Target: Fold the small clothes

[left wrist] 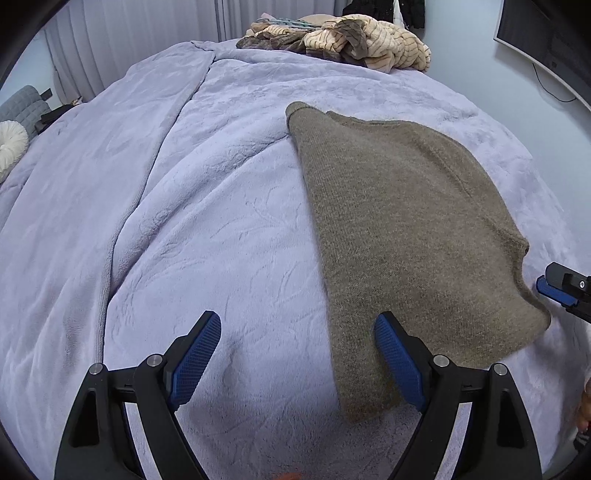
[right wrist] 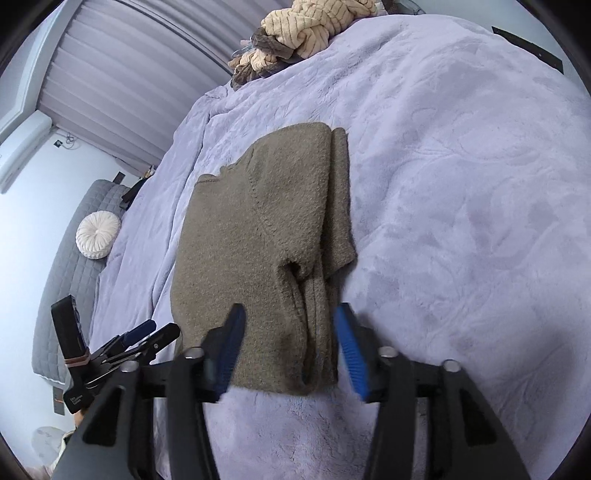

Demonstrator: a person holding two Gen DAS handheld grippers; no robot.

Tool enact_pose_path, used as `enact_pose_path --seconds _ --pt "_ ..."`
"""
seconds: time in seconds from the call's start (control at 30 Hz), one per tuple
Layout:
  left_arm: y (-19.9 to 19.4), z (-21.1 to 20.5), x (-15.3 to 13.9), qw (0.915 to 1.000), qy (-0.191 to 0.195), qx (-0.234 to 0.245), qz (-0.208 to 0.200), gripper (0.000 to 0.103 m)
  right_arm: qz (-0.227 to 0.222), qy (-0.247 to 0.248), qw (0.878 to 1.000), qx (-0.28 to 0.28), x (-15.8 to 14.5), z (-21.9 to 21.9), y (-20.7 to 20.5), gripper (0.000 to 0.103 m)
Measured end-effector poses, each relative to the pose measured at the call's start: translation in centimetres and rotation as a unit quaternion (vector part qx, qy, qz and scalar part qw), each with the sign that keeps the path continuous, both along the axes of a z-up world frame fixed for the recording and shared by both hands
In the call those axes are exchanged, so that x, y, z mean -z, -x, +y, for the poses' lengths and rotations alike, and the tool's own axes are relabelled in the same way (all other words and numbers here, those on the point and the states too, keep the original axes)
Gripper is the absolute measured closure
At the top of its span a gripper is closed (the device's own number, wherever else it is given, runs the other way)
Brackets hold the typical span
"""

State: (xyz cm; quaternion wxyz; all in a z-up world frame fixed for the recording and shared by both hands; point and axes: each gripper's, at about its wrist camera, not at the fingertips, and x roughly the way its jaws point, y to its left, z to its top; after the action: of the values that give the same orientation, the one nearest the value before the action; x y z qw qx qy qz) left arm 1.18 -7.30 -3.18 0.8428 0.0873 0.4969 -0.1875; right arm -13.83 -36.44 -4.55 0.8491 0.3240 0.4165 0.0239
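An olive-brown knit sweater (left wrist: pixel 399 221) lies partly folded on the lilac bed blanket (left wrist: pixel 203 221). It also shows in the right wrist view (right wrist: pixel 255 236), with a sleeve folded along its right side. My left gripper (left wrist: pixel 297 325) is open and empty, straddling the sweater's near left edge; its right finger sits over the knit. My right gripper (right wrist: pixel 290 317) is open and empty, with its jaws either side of the sweater's near hem. The right gripper's tip (left wrist: pixel 557 288) shows beside the hem in the left wrist view. The left gripper (right wrist: pixel 147 336) shows at the lower left of the right wrist view.
A heap of beige and brown striped clothes (left wrist: pixel 347 40) lies at the bed's far end, also in the right wrist view (right wrist: pixel 295 29). A grey quilted seat with a round white cushion (right wrist: pixel 98 234) stands left of the bed. A dark monitor (left wrist: pixel 546 40) hangs at right.
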Motion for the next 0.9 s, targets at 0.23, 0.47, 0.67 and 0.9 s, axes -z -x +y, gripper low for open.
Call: enact_pose_path --seconds 0.23,0.47,0.67,0.9 --pt "-2.2 0.1 -1.7 0.9989 0.047 -0.007 -0.001 0.0 -0.012 -0.025 0.999 0.016 -0.3 -1.9 -2.0 0.038" --pt "-6.5 0.5 -1.0 0.9932 0.105 -0.028 0.042 0.0 -0.003 -0.04 0.999 0.014 0.5 -2.9 -5.7 0.038" --pt "-8.5 -1.1 0.1 0.9928 0.106 -0.026 0.05 0.0 0.014 -0.054 0.998 0.0 1.9 -3.9 -8.9 0.061" --pt "-9.2 -2.8 1.1 0.9918 0.112 -0.012 0.06 0.0 0.016 0.076 0.996 -0.034 -1.0 -2.4 -9.0 0.094"
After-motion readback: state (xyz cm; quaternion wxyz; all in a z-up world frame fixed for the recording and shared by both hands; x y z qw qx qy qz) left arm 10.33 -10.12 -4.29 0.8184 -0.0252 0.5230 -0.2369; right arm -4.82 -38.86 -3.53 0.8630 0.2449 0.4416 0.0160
